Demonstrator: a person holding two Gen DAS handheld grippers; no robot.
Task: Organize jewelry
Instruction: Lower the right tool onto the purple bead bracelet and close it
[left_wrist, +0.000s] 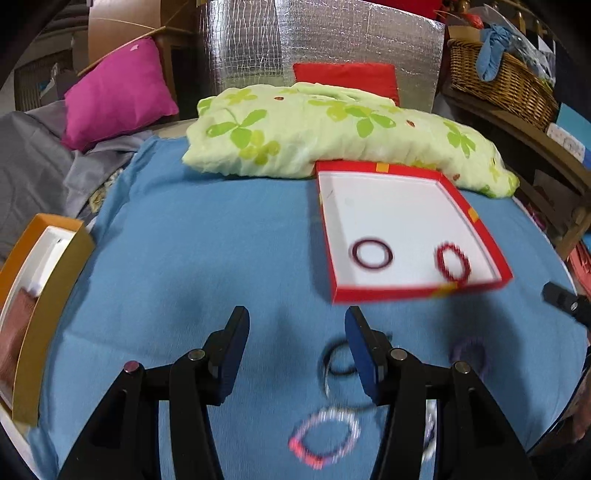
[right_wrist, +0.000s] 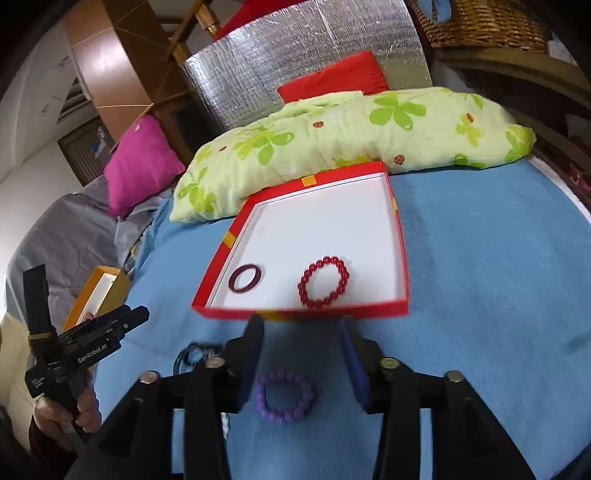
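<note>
1. The purple bracelet (right_wrist: 285, 400) lies on the blue cloth (right_wrist: 480, 280) of the bed, just short of the red box (right_wrist: 400, 254) and between the spread fingers of the right gripper (right_wrist: 303, 363). Its jaws stand apart with nothing held.

2. It looks light and springy, a ring of round beads probably on elastic. The beads may roll or slip under flat pads, so the safest hold is across one side of the ring, pinching the bead string rather than spanning the whole loop.

3. On soft cloth the ring may sink a little; a low, flat approach would likely be needed to get a pad under or beside the beads.

4. Already in the box: a dark maroon bangle (right_wrist: 244, 278), which looks rigid and smooth, and a red bead bracelet (right_wrist: 324, 282), lying apart from each other on the white floor.

5. The left gripper (left_wrist: 295, 354) hangs over the cloth with jaws apart and empty. Near it lie a pink-and-white bracelet (left_wrist: 325, 439) and a dark ring (left_wrist: 341, 363), both blurred; their make cannot be told.

6. An orange box (left_wrist: 55, 291) sits at the left edge of the bed; a green pillow (left_wrist: 332, 133) lies behind the red box.
</note>
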